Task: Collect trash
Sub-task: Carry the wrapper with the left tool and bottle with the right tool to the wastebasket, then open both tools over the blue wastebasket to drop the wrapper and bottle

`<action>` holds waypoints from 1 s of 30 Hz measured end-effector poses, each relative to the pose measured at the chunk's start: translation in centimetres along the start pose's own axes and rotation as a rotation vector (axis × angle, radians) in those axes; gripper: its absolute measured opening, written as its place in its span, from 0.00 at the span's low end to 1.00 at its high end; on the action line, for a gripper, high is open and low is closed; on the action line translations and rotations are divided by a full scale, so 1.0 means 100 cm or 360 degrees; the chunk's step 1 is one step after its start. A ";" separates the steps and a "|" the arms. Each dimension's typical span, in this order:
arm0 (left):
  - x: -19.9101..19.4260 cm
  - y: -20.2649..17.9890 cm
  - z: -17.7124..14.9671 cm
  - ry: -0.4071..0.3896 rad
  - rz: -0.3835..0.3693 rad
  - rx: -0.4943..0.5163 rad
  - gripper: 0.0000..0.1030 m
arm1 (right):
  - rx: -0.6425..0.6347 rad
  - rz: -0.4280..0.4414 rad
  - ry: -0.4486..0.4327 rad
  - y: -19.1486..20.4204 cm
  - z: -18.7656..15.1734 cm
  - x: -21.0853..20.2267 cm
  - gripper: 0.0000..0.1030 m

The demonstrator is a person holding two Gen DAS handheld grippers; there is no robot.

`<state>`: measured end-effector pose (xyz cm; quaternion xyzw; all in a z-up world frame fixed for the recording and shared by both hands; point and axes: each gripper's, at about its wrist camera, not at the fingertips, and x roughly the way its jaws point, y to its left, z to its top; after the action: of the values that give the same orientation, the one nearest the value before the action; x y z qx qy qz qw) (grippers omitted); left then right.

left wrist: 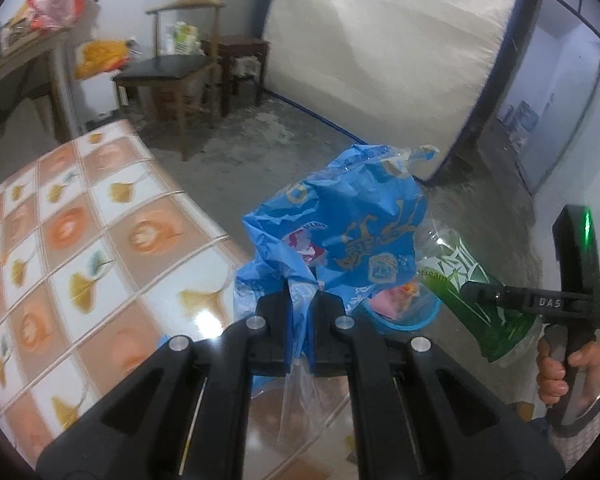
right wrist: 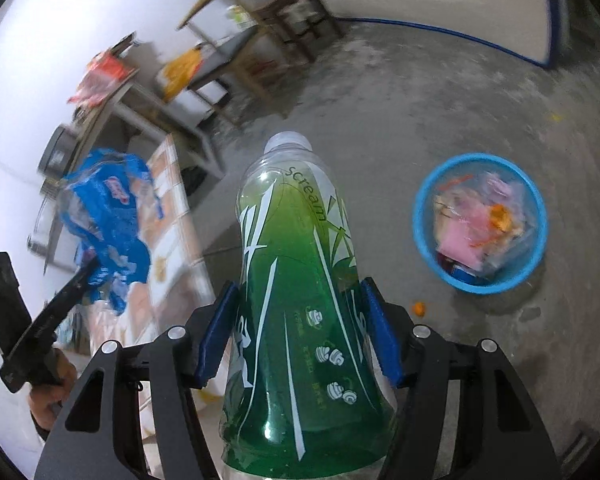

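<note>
My left gripper (left wrist: 300, 300) is shut on a crumpled blue plastic bag (left wrist: 340, 232), held in the air past the table's edge; the bag also shows in the right wrist view (right wrist: 108, 216). My right gripper (right wrist: 300, 320) is shut on a clear plastic bottle with a green label (right wrist: 296, 280), its neck pointing forward. The bottle and the right gripper (left wrist: 476, 294) show at the right of the left wrist view. A blue basin (right wrist: 422, 236) holding pink and clear wrappers sits on the floor to the right of the bottle; in the left wrist view its rim (left wrist: 404, 322) peeks from under the bag.
A table with a tiled orange leaf-pattern cover (left wrist: 80, 248) lies to the left. A wooden chair (left wrist: 172, 72), a stool (left wrist: 240, 56) and a side table with bags (left wrist: 24, 60) stand at the back. A mattress (left wrist: 380, 40) leans on the wall. An orange scrap (right wrist: 419, 308) lies on the concrete floor.
</note>
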<state>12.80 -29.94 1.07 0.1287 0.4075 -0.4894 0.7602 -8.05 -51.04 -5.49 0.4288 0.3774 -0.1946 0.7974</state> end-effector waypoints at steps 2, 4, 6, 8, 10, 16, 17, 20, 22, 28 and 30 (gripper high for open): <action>0.024 -0.012 0.011 0.0067 -0.0031 0.0050 0.04 | 0.0072 -0.0036 -0.0030 -0.026 0.003 -0.003 0.58; 0.052 -0.024 0.022 0.0157 -0.0084 0.0069 0.04 | 0.0146 -0.0064 -0.0044 -0.050 0.007 -0.003 0.58; 0.082 -0.030 0.030 0.0269 -0.0169 0.0025 0.04 | 0.0236 -0.0092 -0.0052 -0.075 0.011 0.001 0.58; 0.126 -0.039 0.042 0.0430 -0.0265 -0.0044 0.04 | 0.0319 -0.0136 -0.0069 -0.102 0.015 0.007 0.58; 0.166 -0.050 0.050 0.0559 -0.0305 -0.0070 0.04 | 0.0367 -0.0193 -0.0095 -0.120 0.017 0.011 0.58; 0.304 -0.092 0.044 0.1028 -0.0358 -0.0241 0.04 | 0.0563 -0.0283 -0.0105 -0.184 0.022 0.036 0.58; 0.327 -0.098 0.039 0.1090 -0.0329 -0.0269 0.04 | 0.0610 -0.0266 -0.0093 -0.196 0.026 0.044 0.58; 0.371 -0.113 0.028 0.1182 -0.0321 -0.0304 0.04 | 0.0655 -0.0282 -0.0083 -0.213 0.038 0.059 0.58; 0.393 -0.119 0.021 0.1220 -0.0366 -0.0356 0.04 | 0.0639 -0.0305 -0.0093 -0.221 0.051 0.068 0.58; 0.445 -0.134 -0.009 0.1369 -0.0374 -0.0350 0.50 | 0.0523 -0.0360 -0.0151 -0.240 0.090 0.106 0.59; 0.456 -0.133 -0.024 0.1457 -0.0305 -0.0365 0.63 | 0.0508 -0.0385 -0.0110 -0.253 0.091 0.129 0.59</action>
<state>8.97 -64.15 -31.72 0.2082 0.7618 -0.4021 0.4634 -11.85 -72.53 -25.84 0.4943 0.3631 -0.3608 0.7026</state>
